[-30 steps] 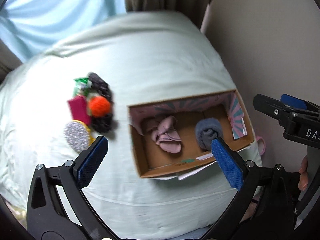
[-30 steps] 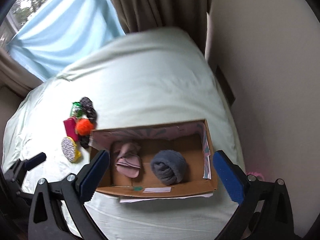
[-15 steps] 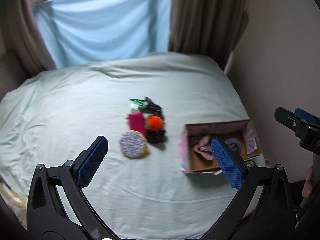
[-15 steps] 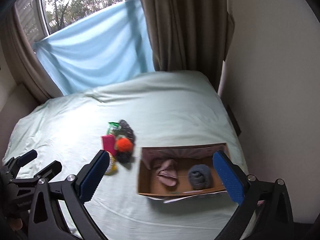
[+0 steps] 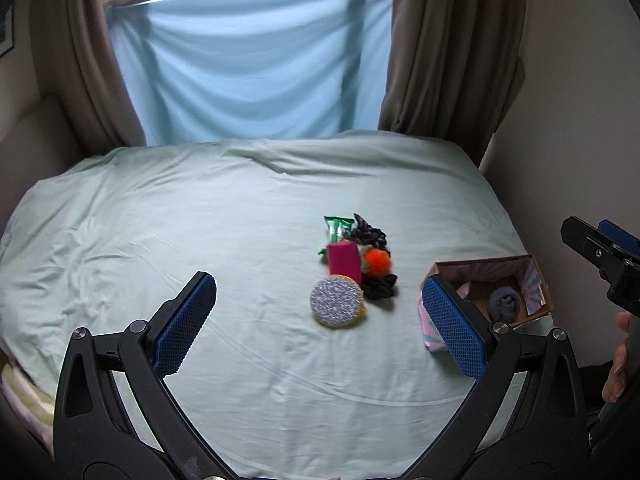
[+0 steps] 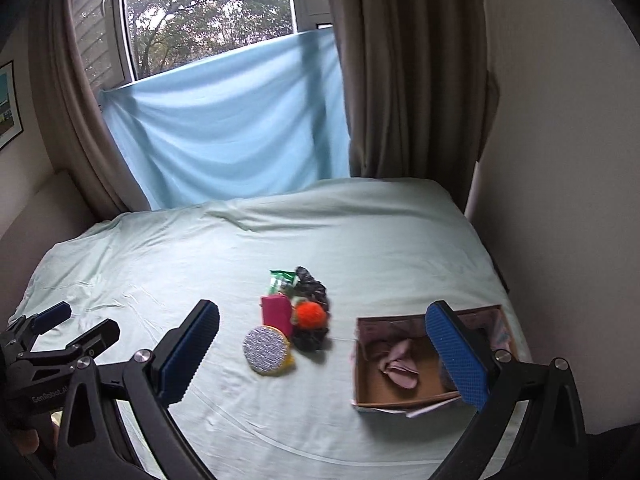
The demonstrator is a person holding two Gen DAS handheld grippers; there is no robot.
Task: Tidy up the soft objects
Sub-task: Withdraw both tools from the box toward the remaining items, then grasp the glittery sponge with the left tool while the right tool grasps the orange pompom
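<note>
My left gripper (image 5: 320, 320) hangs over the pale green bedsheet (image 5: 200, 220) with fingers spread wide and nothing between them; the silver scrub pad (image 5: 337, 306) sits between the fingertips, the pink sponge (image 5: 344, 262) and orange pompom (image 5: 377, 261) just beyond it. Right gripper (image 6: 334, 354) likewise gaping and empty. Cardboard box (image 6: 394, 398) lies behind its right finger (image 6: 456, 354), pink cloth (image 6: 396, 364) inside; grey sock ball (image 5: 505, 303) shows in the left view.

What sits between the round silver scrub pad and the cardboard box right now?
Only bare sheet between scrub pad and cardboard box, plain in the right wrist view; the black scrunchie sits just behind that line.
</note>
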